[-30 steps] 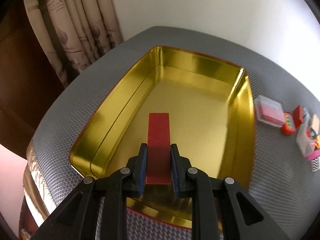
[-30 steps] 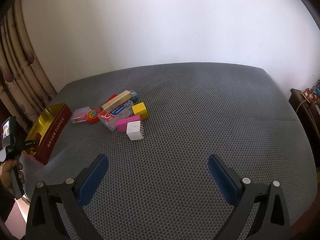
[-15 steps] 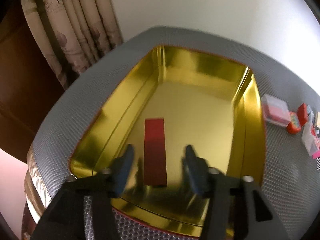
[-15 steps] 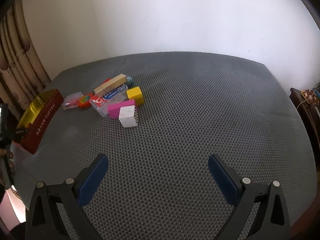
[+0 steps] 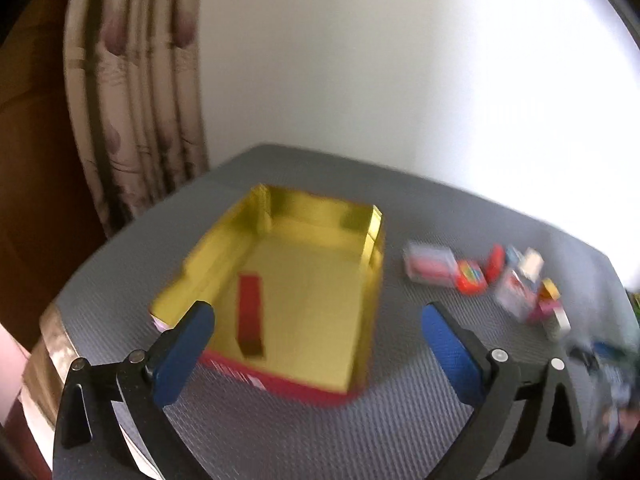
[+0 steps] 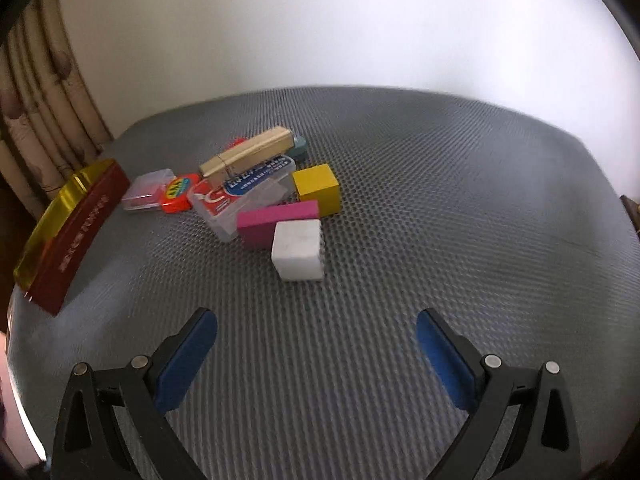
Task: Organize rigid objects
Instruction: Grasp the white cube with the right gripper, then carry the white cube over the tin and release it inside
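A gold-lined tin (image 5: 372,236) with red outer walls sits on the grey mat; a red flat block (image 5: 250,312) lies inside it near the left. My left gripper (image 5: 316,336) is open and empty, raised above and behind the tin's near edge. My right gripper (image 6: 316,344) is open and empty, just short of a pile of small objects: a white block (image 6: 298,250), pink block (image 6: 276,218), yellow cube (image 6: 318,188), clear cases (image 6: 240,194), a wooden block (image 6: 248,156). The tin (image 6: 76,224) shows at the left in the right wrist view.
The pile also shows to the right of the tin in the left wrist view (image 5: 480,276), blurred. Curtains (image 5: 136,92) hang behind the mat's far left corner. A white wall stands behind. The mat's edge drops off at the left.
My left gripper opened, let go of the red block in the tin, and pulled back and up. My right gripper moved closer to the pile.
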